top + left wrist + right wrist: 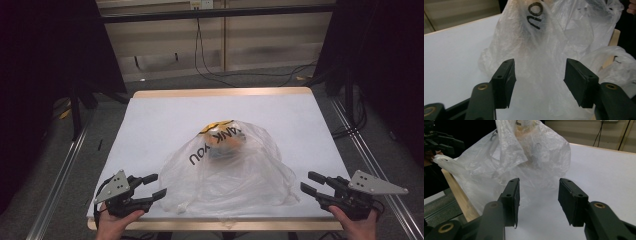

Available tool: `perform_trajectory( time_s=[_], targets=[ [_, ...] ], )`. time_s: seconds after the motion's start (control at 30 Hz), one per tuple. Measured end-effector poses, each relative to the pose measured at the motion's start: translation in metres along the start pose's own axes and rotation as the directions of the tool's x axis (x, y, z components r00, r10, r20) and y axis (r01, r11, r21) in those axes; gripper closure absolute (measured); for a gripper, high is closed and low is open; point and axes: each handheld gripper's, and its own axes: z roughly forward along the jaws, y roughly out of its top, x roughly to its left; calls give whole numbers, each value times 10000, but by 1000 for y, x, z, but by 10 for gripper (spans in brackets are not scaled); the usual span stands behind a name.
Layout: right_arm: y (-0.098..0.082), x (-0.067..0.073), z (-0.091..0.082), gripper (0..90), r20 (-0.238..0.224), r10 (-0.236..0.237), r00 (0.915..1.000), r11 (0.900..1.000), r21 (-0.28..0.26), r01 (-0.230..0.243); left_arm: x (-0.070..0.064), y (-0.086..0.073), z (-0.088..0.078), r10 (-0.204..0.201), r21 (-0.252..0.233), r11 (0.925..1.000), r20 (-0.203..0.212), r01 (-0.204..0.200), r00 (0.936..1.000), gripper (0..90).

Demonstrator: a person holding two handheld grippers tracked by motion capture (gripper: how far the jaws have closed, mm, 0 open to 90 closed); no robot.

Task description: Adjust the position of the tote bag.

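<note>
I keep both the left gripper and the right gripper half open, holding nothing, beside the plastic bag.

Thin crinkly plastic on a matt white bench

The bag is clear, filmy plastic, creased all over with a faint sheen and black print. The bench top looks like smooth matt white sheet with a pale wood edge. Both grippers' fingers are matt black plastic, brass-coloured rivets at the joints, with dull grey metal plates on top.

White table, floor cables
</note>
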Motion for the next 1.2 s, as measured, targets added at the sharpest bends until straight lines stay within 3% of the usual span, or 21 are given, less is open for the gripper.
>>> perform_trajectory(
  time_s=[0.1,0.13,0.2,0.23,0.33,0.57,0.9,1.2],
  targets=[
    [1,5,0,528,-183,-42,9998,10000,20,42,-6,1,0,16,3,10000,-19,-16,10000,449],
    [2,7,0,541,-226,-3,9997,10000,20,3,-7,1,0,134,-74,9999,168,-133,9998,462],
    [3,13,1,591,-461,-147,9988,9998,148,154,-10,3,0,138,-25,9999,135,-138,9998,488],
    [3,13,1,591,-461,-147,9988,9998,148,154,-11,3,0,134,-56,9999,331,-133,9994,488],
    [1,18,-1,607,-722,-153,9973,9996,206,168,-16,5,0,100,-45,9999,388,-98,9992,495],
    [0,24,1,553,-1011,-255,9946,9986,431,300,-24,11,-2,299,-166,9994,558,-290,9980,457],
    [2,26,21,562,-1401,-267,9898,9954,870,392,-33,16,5,366,-172,9993,1248,-347,9915,409],
    [3,28,37,582,-1585,-352,9867,9915,1183,544,-40,14,21,503,450,9973,1669,-586,9847,345]
  ],
)
